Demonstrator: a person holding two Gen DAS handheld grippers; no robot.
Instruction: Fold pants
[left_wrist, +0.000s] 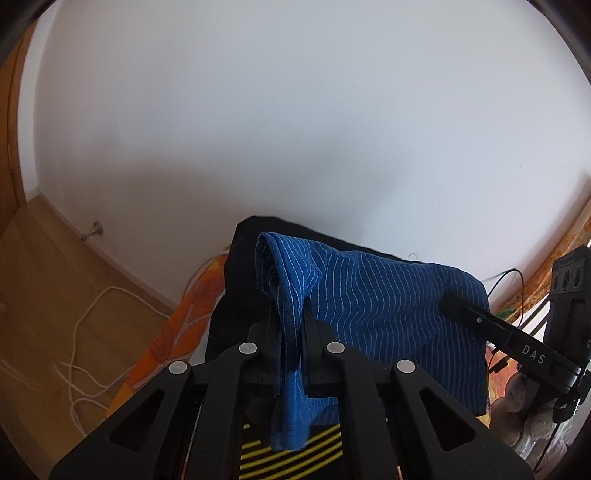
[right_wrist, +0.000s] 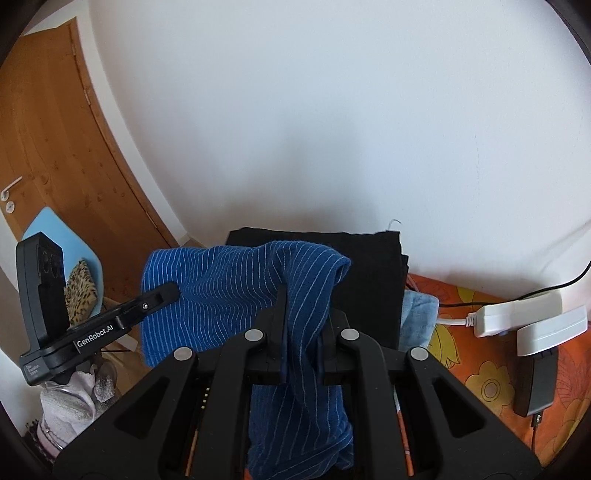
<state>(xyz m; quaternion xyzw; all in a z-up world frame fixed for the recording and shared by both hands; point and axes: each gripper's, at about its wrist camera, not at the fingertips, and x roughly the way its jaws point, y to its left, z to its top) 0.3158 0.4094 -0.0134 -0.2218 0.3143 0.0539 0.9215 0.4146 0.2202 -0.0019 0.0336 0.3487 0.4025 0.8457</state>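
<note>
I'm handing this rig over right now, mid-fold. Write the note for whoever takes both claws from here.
Left claw: shut on one top corner of the blue striped pants.
Right claw: shut on the opposite top corner of the pants, seen from its own camera.
The pants hang stretched between the two claws, lifted in front of the white wall, above the orange flowered cover. A folded black garment lies just behind them.
Done: both corners gripped and cloth raised.
Left: lay the pants down flat, fold them, then release. How many folds are already in cannot be told.
</note>
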